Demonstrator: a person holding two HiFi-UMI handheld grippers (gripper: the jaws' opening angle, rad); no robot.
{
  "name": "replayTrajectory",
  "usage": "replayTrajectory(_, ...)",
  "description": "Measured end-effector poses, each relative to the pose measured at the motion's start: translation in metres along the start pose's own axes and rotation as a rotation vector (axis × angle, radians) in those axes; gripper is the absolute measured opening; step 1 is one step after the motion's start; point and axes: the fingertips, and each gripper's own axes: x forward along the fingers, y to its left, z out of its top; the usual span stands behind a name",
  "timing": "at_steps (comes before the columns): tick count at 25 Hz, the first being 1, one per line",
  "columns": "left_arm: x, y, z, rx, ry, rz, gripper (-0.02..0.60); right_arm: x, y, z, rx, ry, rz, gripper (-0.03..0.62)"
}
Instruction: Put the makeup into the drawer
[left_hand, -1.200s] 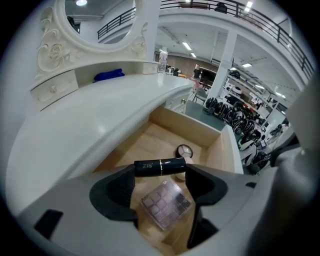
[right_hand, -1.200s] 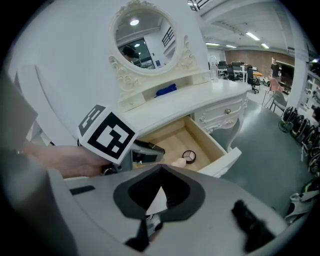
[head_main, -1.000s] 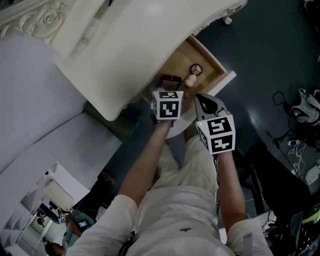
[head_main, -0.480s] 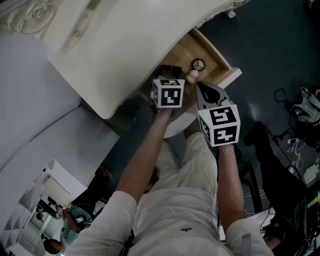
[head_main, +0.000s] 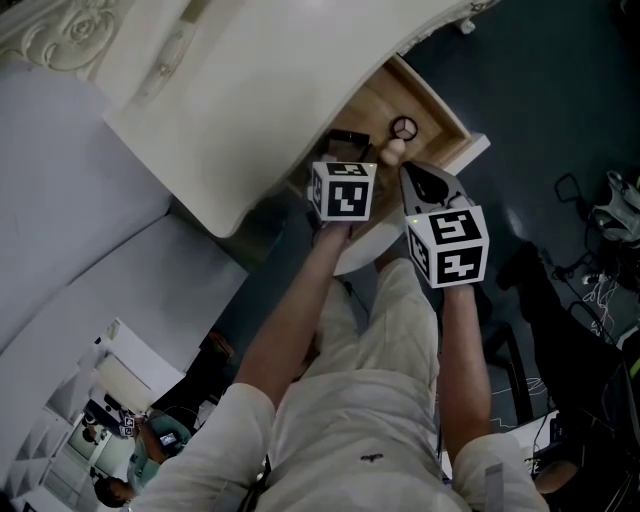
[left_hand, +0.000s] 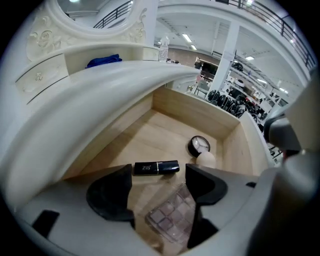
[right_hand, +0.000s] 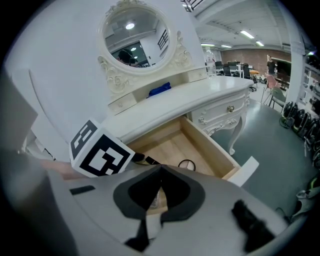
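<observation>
A white dressing counter (head_main: 250, 90) with carved trim takes up most of the head view, with an oval mirror (right_hand: 132, 32) rising behind it and a blue cloth (right_hand: 160, 90) lying on its top. Beneath its curved front edge a wooden drawer (left_hand: 195, 112) stands pulled out. The left gripper (left_hand: 159, 177) hangs over the near part of the drawer, pointing steeply down, its jaws spread wide and pressing on nothing. The right gripper (right_hand: 161, 170) is just beside it, by the drawer's front, with its jaws pressed together and nothing between them. All the makeup lies on the drawer floor. A clear palette (left_hand: 172, 217) of small square pans sits low between the left gripper's jaws, its far edge close to one jaw. Just beyond the jaw tips a black lipstick tube (left_hand: 156, 167) lies crosswise. Farther in, near the drawer's side wall, a round black compact (left_hand: 199, 145) rests with a pale egg-shaped sponge (left_hand: 206, 159) right against it.
</observation>
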Motion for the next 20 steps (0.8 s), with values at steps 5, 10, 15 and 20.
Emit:
replayTrajectory(5,-0.022,-0.01,0.002,-0.002,-0.035,-0.032,0.324,-0.007,0.002,-0.004,0.023,0.004,-0.004,0.014)
replayTrajectory(10,-0.062,-0.022,0.009,-0.005,-0.073,-0.089,0.324,-0.023,0.009,-0.004,0.027,0.014,-0.008,0.014)
replayTrajectory(15,-0.121,-0.021,0.019,0.029,-0.127,-0.13,0.322,-0.059,0.019,0.007,0.033,-0.008,-0.04,0.014)
replayTrajectory(20,-0.18,-0.019,0.024,0.057,-0.158,-0.174,0.288,-0.095,0.044,0.022,0.041,-0.051,-0.031,0.014)
